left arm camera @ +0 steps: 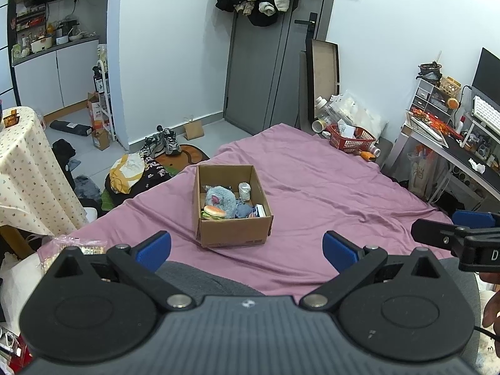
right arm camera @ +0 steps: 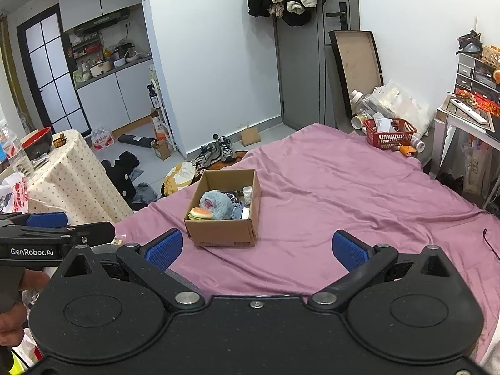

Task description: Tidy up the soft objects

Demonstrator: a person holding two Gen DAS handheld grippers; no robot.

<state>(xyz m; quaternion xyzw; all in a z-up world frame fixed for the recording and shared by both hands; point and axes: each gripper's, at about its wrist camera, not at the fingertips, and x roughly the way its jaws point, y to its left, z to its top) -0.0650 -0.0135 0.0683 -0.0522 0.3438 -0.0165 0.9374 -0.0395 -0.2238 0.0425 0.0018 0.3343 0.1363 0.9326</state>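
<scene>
Basically the sorting looks close to done or done: the cardboard box (left arm camera: 232, 206) sits on the pink bedsheet (left arm camera: 328, 187) near the middle of the bed, and it already holds the soft stuff, a fuzzy blue plush (left arm camera: 220, 201) in the middle, a burger toy (left arm camera: 214, 212) at the near-left corner, a small white roll-like item (left arm camera: 244, 190) at the far right, plus some bluish fabric bits and a white packet at the near right, too small to name. No loose soft object shows on the sheet around the box in either view, so what is left, if anything, is out of frame; that is a judgement only. Left gripper (left arm camera: 247, 251) is held back at the near edge of the bed, jaws spread wide, nothing between the blue pads. Right gripper (right arm camera: 257, 250) likewise, jaws spread and empty, held to the right of the left one and well short of the box. Box is upright, open top facing up, its long axis running near to far, slightly skewed so the far end leans left in the left wrist view. The plush lies roughly across the box's width, its pink ear patch towards the near left.
</scene>
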